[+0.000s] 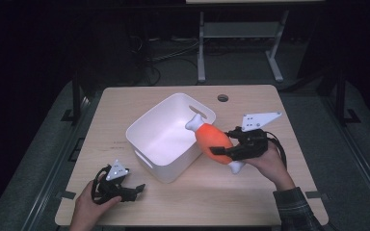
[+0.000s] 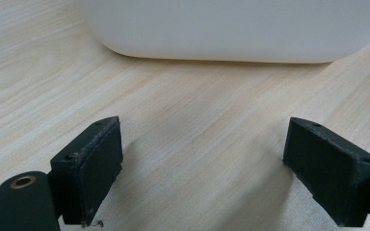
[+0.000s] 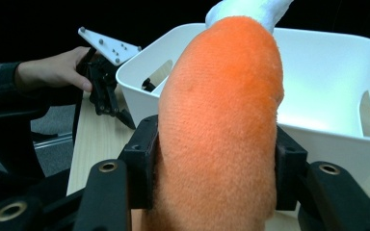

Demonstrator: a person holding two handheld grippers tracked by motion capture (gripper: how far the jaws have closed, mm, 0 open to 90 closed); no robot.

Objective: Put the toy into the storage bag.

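A fuzzy orange plush drumstick [image 1: 213,137] with white bone-shaped ends hangs tilted over the near right rim of the smooth, rounded white plastic bin [image 1: 160,126]; the right gripper [image 1: 225,147] is clamped about its middle; the left gripper [image 1: 134,188], jaws wide apart and empty, rests on the pale woodgrain counter [image 1: 231,192] in front of the bin.
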